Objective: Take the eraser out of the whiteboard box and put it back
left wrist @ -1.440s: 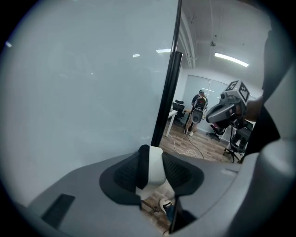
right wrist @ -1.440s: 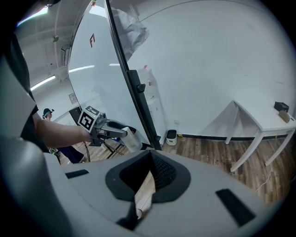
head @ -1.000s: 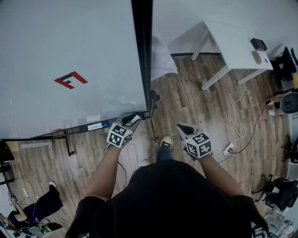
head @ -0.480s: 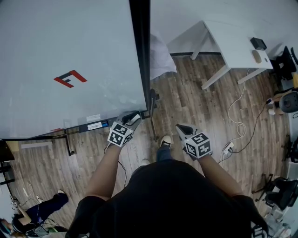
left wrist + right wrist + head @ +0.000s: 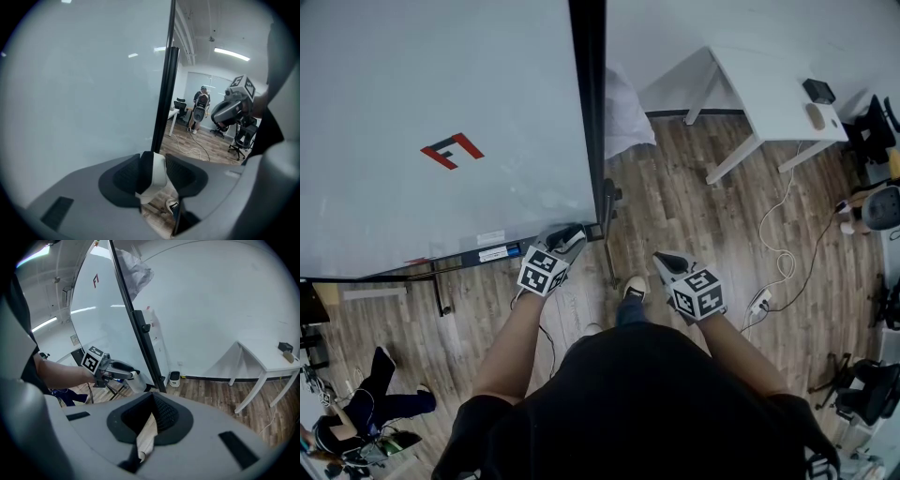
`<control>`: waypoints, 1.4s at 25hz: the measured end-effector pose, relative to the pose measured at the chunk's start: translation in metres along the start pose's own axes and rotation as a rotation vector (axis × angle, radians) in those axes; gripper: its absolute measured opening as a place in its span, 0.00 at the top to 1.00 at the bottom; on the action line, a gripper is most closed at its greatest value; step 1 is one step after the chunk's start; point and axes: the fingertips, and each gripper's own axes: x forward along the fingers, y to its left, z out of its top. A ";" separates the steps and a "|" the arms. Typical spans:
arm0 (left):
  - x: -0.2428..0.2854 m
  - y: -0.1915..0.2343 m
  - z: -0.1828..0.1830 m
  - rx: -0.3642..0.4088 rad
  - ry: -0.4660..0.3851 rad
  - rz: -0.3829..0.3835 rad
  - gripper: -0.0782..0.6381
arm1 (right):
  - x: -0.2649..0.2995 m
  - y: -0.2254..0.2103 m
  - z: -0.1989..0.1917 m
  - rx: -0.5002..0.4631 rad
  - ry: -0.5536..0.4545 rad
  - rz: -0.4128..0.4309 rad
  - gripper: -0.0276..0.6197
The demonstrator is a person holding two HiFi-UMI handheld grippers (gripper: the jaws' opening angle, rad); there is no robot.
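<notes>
At the lower right corner of the whiteboard (image 5: 441, 112), the left tongs (image 5: 569, 238) are pointing at the end of the dark ledge (image 5: 487, 255) running along the board's bottom edge. Their jaws have just been opening, and the white eraser (image 5: 158, 174) is sitting upright between them, close to both pads but not squeezed. In the right gripper view the eraser is showing as a pale block at the tip of the left tongs, just beside the board's black side frame (image 5: 142, 338). Whether it is resting in the whiteboard box I cannot tell, since the box itself is not showing clearly. The right tongs (image 5: 664, 262) are hanging apart from the board over the wooden floor (image 5: 694, 197), tilting downward, their jaws pressed together with nothing between them. A red F mark (image 5: 450, 150) is showing on the board. A white tabletop (image 5: 783, 94) is standing off to the right, and another person (image 5: 356, 417) is showing low at the left edge
</notes>
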 end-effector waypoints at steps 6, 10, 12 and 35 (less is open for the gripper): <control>-0.011 0.001 0.003 0.003 -0.019 0.014 0.64 | -0.002 0.006 0.001 -0.005 -0.007 0.001 0.96; -0.021 -0.001 0.007 0.008 -0.030 0.024 0.64 | -0.004 0.010 0.004 -0.013 -0.015 0.006 0.97; -0.029 -0.003 0.009 0.013 -0.035 0.028 0.64 | -0.005 0.014 0.005 -0.018 -0.020 0.011 0.96; -0.122 -0.011 -0.023 -0.015 -0.078 0.109 0.65 | -0.007 0.079 0.007 -0.088 -0.038 0.076 0.97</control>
